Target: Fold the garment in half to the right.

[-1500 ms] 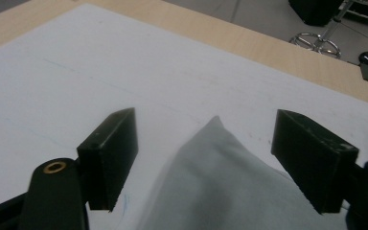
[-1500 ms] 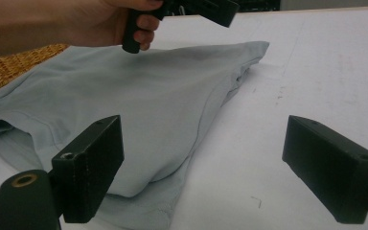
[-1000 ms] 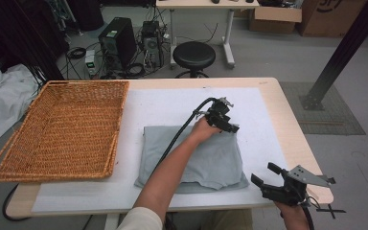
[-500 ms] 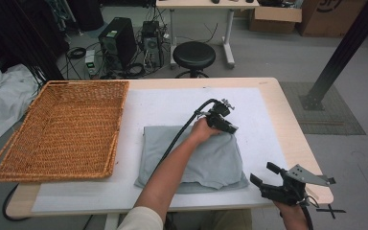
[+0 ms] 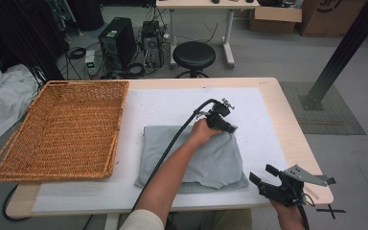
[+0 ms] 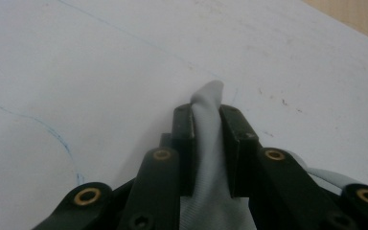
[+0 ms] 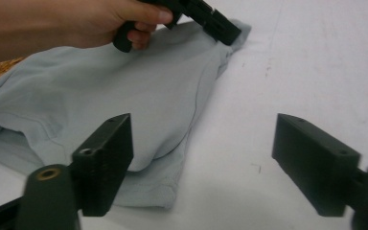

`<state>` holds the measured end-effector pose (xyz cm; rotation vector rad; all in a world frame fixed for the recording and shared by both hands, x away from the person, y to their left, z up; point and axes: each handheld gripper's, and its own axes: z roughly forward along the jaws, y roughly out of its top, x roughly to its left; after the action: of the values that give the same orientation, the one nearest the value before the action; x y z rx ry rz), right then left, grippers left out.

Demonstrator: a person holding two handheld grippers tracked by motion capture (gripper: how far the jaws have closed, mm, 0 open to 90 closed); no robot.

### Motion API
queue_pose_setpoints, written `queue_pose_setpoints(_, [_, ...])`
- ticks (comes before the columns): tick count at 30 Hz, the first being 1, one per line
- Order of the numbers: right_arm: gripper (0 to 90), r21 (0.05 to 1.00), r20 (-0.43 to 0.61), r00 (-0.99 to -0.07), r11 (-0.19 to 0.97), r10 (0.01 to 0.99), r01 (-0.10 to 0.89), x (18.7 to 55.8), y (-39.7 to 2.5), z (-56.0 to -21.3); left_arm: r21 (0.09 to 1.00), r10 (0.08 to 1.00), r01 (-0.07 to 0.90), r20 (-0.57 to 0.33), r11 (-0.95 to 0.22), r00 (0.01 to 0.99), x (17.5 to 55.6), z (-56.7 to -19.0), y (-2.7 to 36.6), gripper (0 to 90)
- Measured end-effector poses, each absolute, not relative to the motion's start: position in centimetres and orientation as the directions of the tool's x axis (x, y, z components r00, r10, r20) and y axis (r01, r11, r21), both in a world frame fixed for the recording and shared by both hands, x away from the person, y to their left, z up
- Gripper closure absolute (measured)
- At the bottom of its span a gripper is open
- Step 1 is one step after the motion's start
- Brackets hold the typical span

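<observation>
**A:** From the high view, where are you working?

**B:** My left gripper (image 5: 231, 127) sits at the far right corner of the folded pale grey cloth garment (image 5: 206, 163), which lies on the white foam mat (image 5: 172, 103) covering the light wooden table (image 5: 287, 103). My right gripper (image 5: 264, 176) hovers off the garment's near right corner, just beside it, over the mat's near edge. The flat woven wicker basket (image 5: 62, 129) lies left of the garment, near but apart from it.

**A:** And through the left gripper view?

**B:** My fingers (image 6: 184, 139) are pinching a raised fold of the garment (image 6: 208, 143); grey fabric fills the narrow slot between the pads, and its tip pokes out beyond them over the mat (image 6: 76, 72).

**A:** The right gripper view?

**B:** There my fingers (image 7: 108, 153) are spread wide with nothing between them except mat (image 7: 316, 72) and the garment's near edge. The garment (image 7: 124, 105) stretches away from them, and at its far corner I see my left hand (image 7: 76, 21) with the left gripper (image 7: 227, 33) clamped on the cloth.
</observation>
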<state>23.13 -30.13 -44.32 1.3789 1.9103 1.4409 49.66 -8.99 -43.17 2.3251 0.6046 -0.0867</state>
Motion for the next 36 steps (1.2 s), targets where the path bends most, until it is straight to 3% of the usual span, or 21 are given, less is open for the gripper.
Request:
queue_pose_setpoints(3, [30.6,0.858,0.275,-0.397,-0.037,0.876,0.513,23.3,-29.4,-44.6,0.64,0.398,0.456,-0.246,-0.618,0.884,49.6,-43.1,-8.8,78.0])
queue_pose_setpoints(15, [36.2,0.822,0.233,-0.286,-0.031,0.929,0.569,23.6,-24.4,-46.3,0.647,0.402,0.464,-0.255,-0.605,0.88,49.5,-43.0,-8.6,77.7])
queue_pose_setpoints(26, [67.8,0.807,0.21,-0.279,-0.005,0.937,0.59,23.7,-23.9,-46.1,0.65,0.405,0.469,-0.26,-0.598,0.877,49.5,-43.0,-8.5,77.5])
queue_pose_setpoints(29, [83.1,0.799,0.24,-0.288,-0.02,0.927,0.601,23.8,-23.9,-46.1,0.649,0.405,0.471,-0.263,-0.597,0.876,49.5,-43.0,-8.5,77.5])
queue_pose_setpoints(36, [85.4,0.819,0.263,-0.303,-0.046,0.916,0.572,23.3,-24.0,-46.3,0.661,0.407,0.491,-0.293,-0.567,0.865,49.4,-42.7,-8.2,78.0])
